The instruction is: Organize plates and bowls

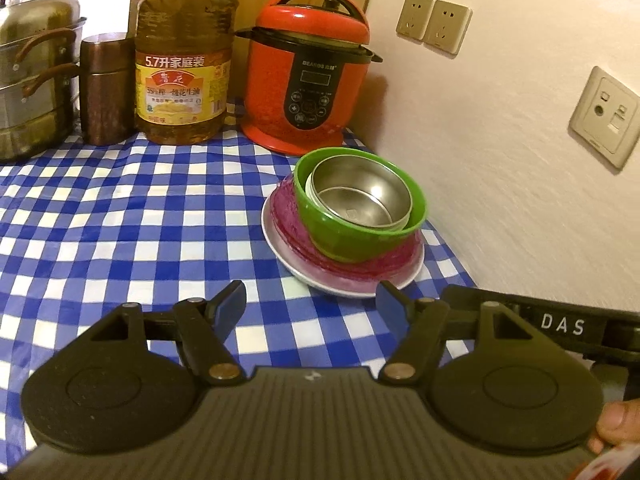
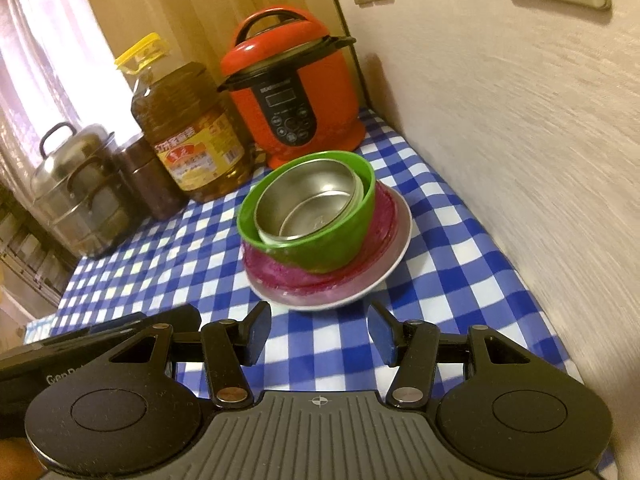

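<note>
Nearest to us, our left gripper hangs tilted down over the checked tabletop with its jaws spread and nothing between them; a thumb at the lower right edge is cut off by the frame. Our right gripper points down the same way, jaws likewise apart and empty, and part of the other tool's dark body crosses its lower left corner. Just beyond both sits the single stack: one white plate on the tabletop near the wall, one crinkled pink dish on it, one green bowl on that, and one steel bowl nested inside, tilted. Farther back stand one red cooker, one oil bottle with its cap cut off, one brown canister and one steel steamer, half out of frame.
</note>
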Motion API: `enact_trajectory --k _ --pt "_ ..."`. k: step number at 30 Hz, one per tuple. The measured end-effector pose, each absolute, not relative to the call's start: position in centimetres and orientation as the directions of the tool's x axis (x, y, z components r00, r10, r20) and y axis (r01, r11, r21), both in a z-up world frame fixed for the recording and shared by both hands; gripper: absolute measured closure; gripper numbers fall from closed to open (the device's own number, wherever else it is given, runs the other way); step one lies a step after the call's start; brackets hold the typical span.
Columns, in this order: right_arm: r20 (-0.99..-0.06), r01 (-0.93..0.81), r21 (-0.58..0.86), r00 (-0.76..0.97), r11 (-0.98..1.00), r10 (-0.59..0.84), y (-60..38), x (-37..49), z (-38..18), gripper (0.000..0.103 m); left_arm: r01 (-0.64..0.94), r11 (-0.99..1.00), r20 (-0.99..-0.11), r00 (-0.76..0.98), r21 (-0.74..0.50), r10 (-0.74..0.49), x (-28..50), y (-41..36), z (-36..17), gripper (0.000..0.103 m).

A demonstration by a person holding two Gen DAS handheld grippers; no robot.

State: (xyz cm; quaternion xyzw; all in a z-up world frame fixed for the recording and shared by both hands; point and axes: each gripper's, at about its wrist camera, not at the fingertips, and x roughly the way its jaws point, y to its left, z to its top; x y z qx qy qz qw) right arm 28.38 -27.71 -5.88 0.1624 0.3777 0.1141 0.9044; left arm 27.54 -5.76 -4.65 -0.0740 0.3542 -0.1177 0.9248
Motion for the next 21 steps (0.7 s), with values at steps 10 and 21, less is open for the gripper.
enact_trajectory --k 10,21 --pt "-0.639 -0.130 0.341 0.694 0.931 0.331 -26.6 24.7 -5.0 0.049 0.168 0.963 -0.648 0.714 -0.210 -0.266 23.9 -4.7 -4.2 0.035" --pt "-0.618 -0.140 0.315 0.721 0.939 0.315 -26.7 21.3 -3.5 0.049 0.157 0.968 -0.640 0.728 -0.194 -0.246 20.5 -4.1 -3.0 0.035"
